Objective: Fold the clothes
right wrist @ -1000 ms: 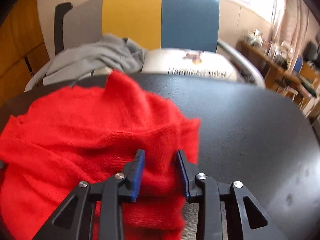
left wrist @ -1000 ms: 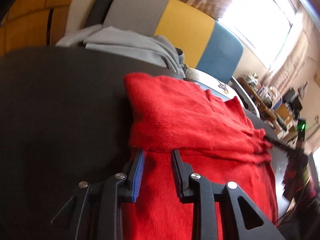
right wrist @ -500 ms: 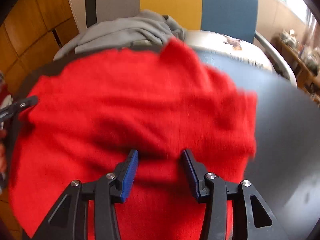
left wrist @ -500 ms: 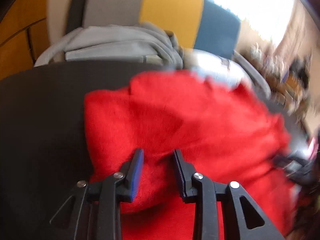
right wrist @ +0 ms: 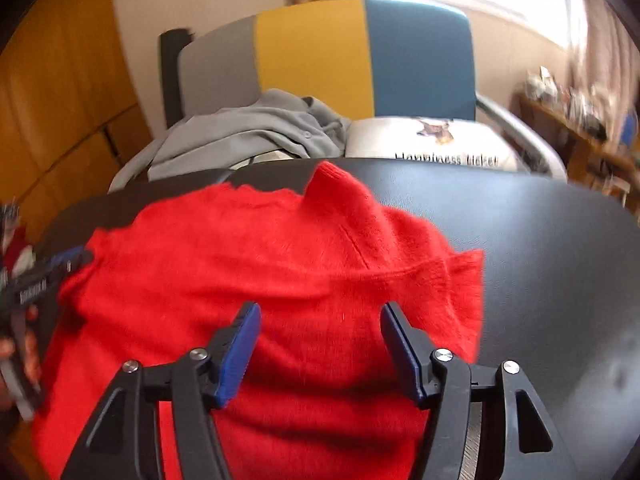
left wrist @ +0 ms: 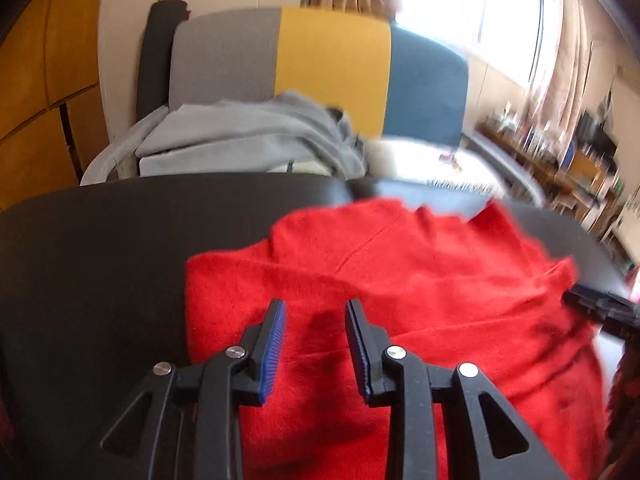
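A fuzzy red sweater (left wrist: 420, 288) lies folded on the black table (left wrist: 100, 248); it also shows in the right wrist view (right wrist: 248, 272). My left gripper (left wrist: 315, 312) hovers over the sweater's near left part, jaws open with nothing between them. My right gripper (right wrist: 320, 316) is open wide above the sweater's near right part, empty. The right gripper's tip (left wrist: 596, 308) shows at the sweater's right edge in the left wrist view, and the left gripper (right wrist: 36, 280) shows at its left edge in the right wrist view.
Behind the table stands a grey, yellow and blue chair (right wrist: 320, 52) holding a grey garment (right wrist: 248, 132) and a white printed cushion (right wrist: 432, 140). Wooden panels are at left, a cluttered shelf (left wrist: 560, 152) and bright window at right.
Both grippers let go of the sweater and pulled back and up; the right jaws opened wider. The folded-over sweater now lies flat on the table.
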